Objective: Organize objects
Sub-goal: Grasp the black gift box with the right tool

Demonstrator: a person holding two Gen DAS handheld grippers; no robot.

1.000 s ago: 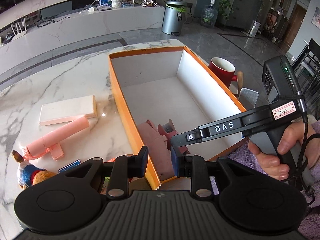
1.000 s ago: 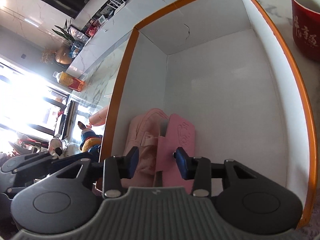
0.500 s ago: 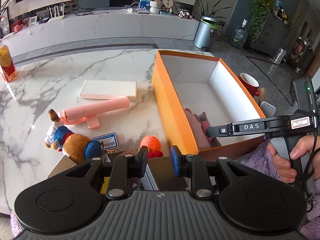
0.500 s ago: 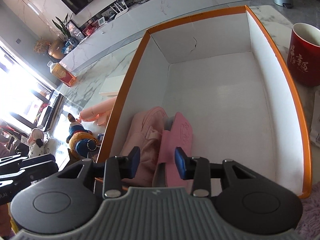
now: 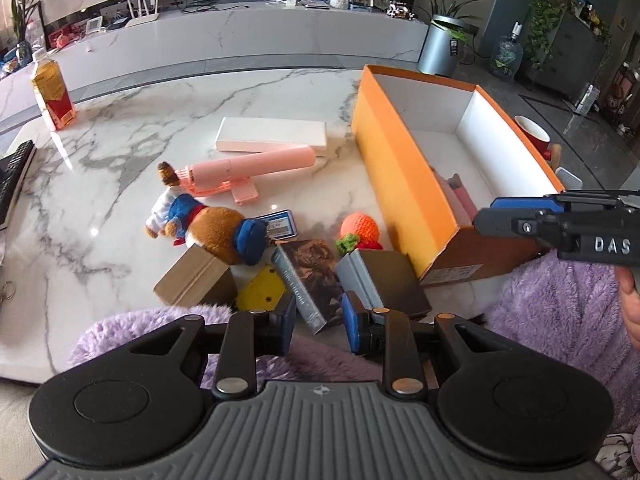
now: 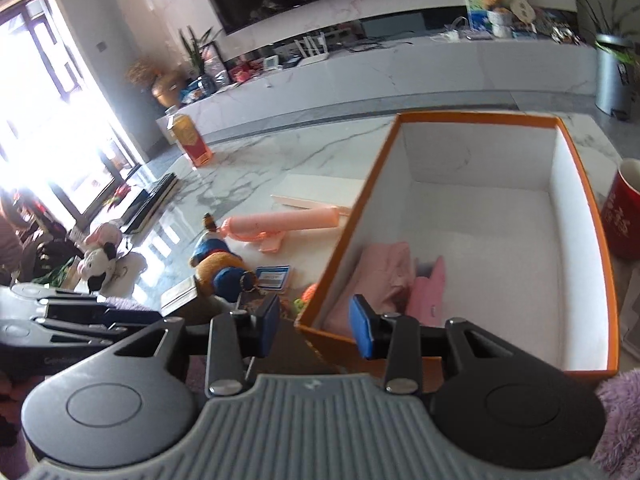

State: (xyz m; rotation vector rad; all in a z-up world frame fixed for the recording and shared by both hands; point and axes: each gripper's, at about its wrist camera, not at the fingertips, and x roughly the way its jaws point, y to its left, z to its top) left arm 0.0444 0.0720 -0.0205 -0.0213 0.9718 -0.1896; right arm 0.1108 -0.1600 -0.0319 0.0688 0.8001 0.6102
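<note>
Just ahead of the left gripper (image 5: 318, 330), jaws apart and empty, a dark book (image 5: 310, 278) and a grey box (image 5: 380, 284) lie on the marble worktop (image 5: 120, 152), with a plush bear (image 5: 208, 228) and a crocheted orange (image 5: 359, 230) beyond. The right gripper (image 6: 314, 328), likewise apart and empty, hovers at the near corner of the orange box (image 6: 480, 256), where pink items (image 6: 394, 276) already lie. Sorting looks barely begun; the next pick calls for closing on the book.

Left tool (image 5: 318, 330) empty, jaws apart, hovering at near edge of marble worktop (image 5: 120, 144). Books (image 5: 316, 280) just beyond its tips at 12 o'clock. Plush bear (image 5: 208, 228) at 10 o'clock; orange box (image 5: 404, 184) at 1 o'clock, pink items inside.
</note>
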